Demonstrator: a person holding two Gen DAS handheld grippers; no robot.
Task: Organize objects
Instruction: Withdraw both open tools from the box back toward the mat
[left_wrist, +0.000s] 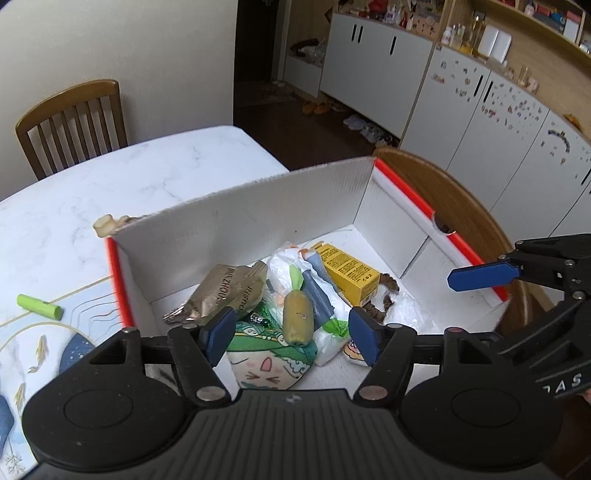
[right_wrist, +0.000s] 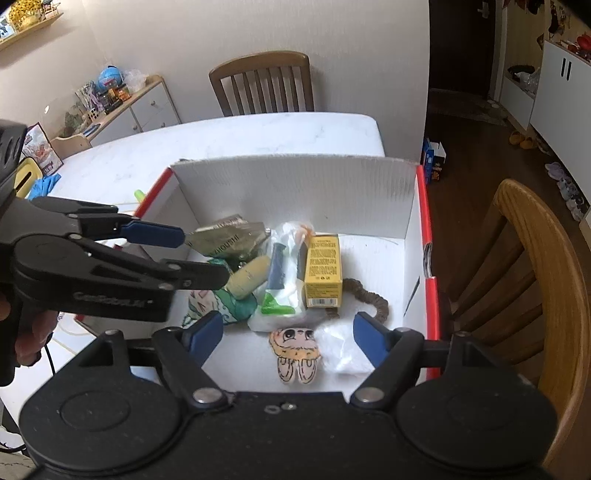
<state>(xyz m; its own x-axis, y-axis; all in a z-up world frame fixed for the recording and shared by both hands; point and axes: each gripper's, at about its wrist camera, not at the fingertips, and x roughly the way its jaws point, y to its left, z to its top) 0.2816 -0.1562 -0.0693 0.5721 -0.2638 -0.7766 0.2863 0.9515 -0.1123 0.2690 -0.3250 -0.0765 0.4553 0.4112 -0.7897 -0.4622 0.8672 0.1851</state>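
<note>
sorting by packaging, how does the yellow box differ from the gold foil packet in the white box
The yellow box is a rigid, square-edged carton; the gold foil packet is soft and crinkled. The carton is matte bright yellow; the packet is shiny dull gold. The carton lies right of the pile, the packet left. Both carry dark print and lie inside the white box.

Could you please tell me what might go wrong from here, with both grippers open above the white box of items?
1. The left gripper and right gripper hang close together over the box; reaching in at once, they could collide.
2. The items are heaped: the olive cylinder rests on the white bag beside the yellow carton, so pulling one may drag others.
3. The green tube lies outside on the table and could be overlooked.
</note>
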